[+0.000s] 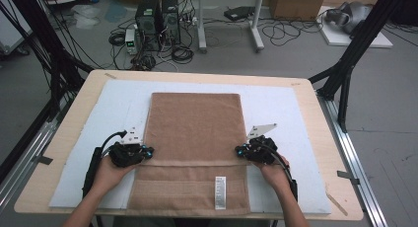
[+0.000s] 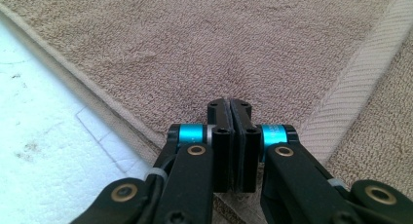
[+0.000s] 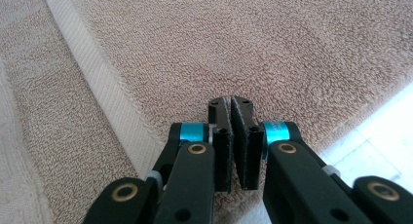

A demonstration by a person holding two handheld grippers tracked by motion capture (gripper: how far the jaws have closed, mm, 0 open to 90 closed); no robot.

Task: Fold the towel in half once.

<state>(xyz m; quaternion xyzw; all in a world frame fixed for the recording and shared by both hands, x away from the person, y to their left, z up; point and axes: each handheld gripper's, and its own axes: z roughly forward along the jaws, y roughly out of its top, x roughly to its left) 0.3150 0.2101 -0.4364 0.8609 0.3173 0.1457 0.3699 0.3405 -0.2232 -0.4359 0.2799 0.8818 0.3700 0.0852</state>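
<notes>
My towel (image 1: 194, 133) lies on the mat (image 1: 276, 103) along the table's (image 1: 315, 113) middle, its folded layer reaching the far edge. My left gripper (image 1: 148, 151) sits at its left edge, my right gripper (image 1: 239, 150) at its right edge, near the front.

The brown towel (image 1: 194, 128) is rough looped terry cloth with a smooth woven band, on a matt white foam sheet (image 1: 276, 103) over the pale wood counter (image 1: 315, 138).
</notes>
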